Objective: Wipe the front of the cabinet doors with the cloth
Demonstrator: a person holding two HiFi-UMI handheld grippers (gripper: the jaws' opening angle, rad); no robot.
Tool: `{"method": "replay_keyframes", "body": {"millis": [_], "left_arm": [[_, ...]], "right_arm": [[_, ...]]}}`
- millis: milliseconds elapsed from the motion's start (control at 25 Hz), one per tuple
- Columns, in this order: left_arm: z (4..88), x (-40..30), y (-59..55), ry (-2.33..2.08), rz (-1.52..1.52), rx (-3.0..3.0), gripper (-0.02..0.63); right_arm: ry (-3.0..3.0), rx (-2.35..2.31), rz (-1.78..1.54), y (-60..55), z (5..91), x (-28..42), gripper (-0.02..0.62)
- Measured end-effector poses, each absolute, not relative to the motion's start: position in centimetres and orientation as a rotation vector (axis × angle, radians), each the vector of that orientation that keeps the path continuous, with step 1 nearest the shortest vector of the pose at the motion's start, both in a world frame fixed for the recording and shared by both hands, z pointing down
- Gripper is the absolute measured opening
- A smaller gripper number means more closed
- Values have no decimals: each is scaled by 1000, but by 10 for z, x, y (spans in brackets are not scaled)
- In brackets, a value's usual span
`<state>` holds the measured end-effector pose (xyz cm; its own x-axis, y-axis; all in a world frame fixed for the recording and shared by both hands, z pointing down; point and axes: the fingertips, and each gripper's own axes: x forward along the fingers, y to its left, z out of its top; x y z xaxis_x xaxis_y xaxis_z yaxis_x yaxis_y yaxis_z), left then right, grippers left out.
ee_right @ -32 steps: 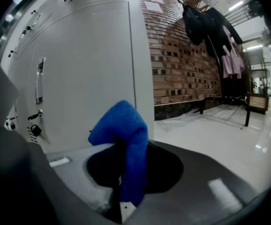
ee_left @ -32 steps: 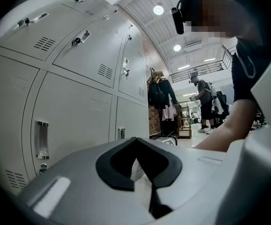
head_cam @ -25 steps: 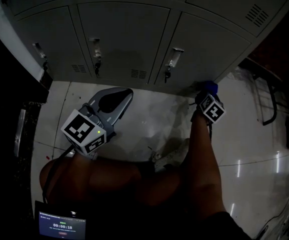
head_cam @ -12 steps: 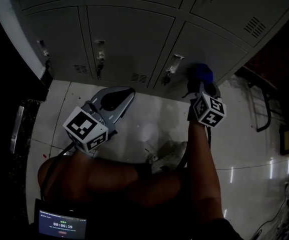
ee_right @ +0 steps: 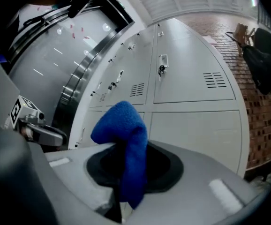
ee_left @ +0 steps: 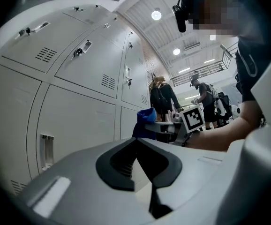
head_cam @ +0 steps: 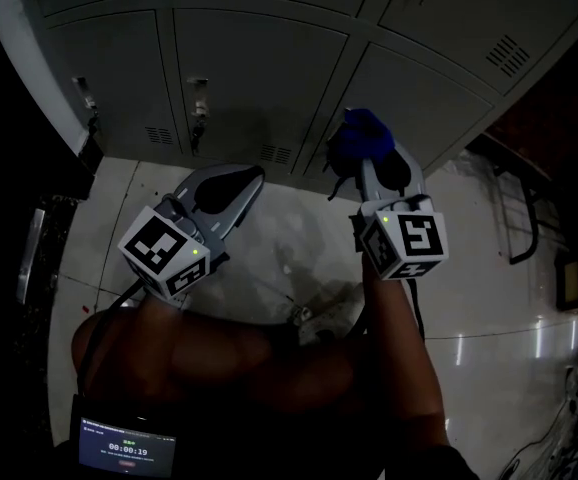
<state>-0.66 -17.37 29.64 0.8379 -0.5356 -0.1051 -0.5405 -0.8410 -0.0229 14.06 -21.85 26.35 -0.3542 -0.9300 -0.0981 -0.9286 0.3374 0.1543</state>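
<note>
Clamping the cloth (ee_right: 124, 125) in my right gripper (ee_right: 128, 172), I am aiming it ahead at the cabinet doors (ee_right: 196, 130). My left gripper (ee_left: 140, 146) is hanging farther back, jaws together.

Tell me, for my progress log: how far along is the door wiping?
Done: the right gripper holds the blue cloth. In hand: cloth held near a lower locker door, contact unclear. Remaining: no door shows wiping marks; left gripper is shut, empty.

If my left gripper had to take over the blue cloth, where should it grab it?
Probably the rounded fold of the blue cloth that stands free above the right gripper, approached from the left gripper's own side. The rest is pinched between the right jaws, which leaves little to grip.
</note>
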Motion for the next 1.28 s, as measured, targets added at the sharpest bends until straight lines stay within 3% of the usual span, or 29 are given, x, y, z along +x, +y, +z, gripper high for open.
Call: {"method": "replay_keyframes", "body": {"millis": [640, 1280], "left_arm": [[303, -10, -173, 886, 105, -2937, 6], [314, -7, -165, 860, 54, -2942, 6]], "right_arm": [[-2836, 1340, -52, -163, 301, 64, 74], [-2889, 1302, -48, -158, 303, 56, 74]]}}
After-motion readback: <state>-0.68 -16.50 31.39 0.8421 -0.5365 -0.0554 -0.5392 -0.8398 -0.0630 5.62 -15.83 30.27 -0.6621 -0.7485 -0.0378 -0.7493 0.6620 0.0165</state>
